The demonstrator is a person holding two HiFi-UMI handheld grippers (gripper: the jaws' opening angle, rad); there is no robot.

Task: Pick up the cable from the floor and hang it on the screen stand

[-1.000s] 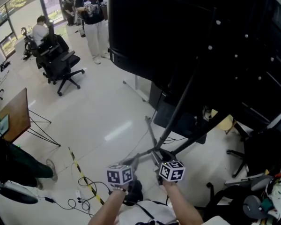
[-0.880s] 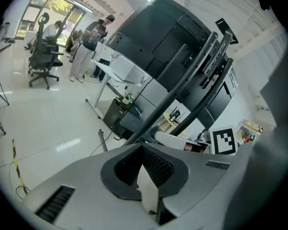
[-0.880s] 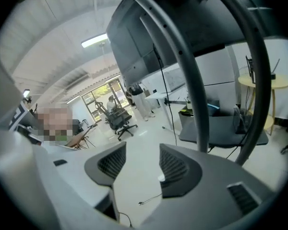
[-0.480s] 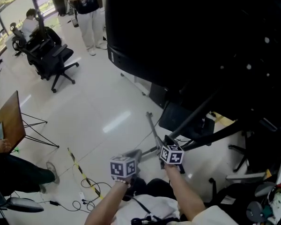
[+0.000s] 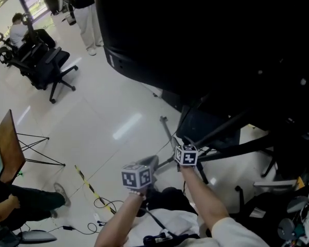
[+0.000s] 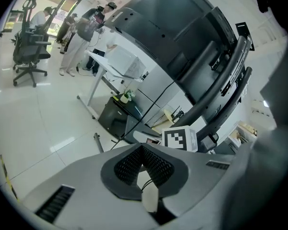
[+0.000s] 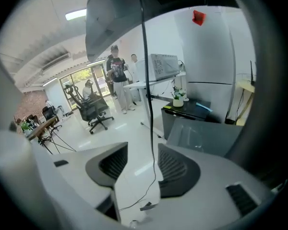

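The right gripper [image 7: 144, 159] holds its fingers [image 7: 175, 166] well apart, though they are closing. The cable [image 7: 146, 56] hangs straight down through the gap, touching neither pad, and curls away just below them. The left gripper [image 6: 143, 152] has its fingers [image 6: 129, 164] pressed together, and a thin dark strand at their base looks to me like the same cable pinched there. I'd say the pick-up is done and the hanging step is beginning. The right fingers need to finish closing on the strand, then carry it up and over an arm of the screen stand [image 6: 233, 75], which rises beyond and above the left fingertips. Only the right gripper view shows the cable between open fingers. Only the left gripper view shows the right gripper's marker cube [image 6: 180, 139] just past its own tips. The head view shows neither grip, but it does show the big dark screen [image 5: 206, 35] overhead and the pale floor [image 5: 103, 112] beneath both grippers.
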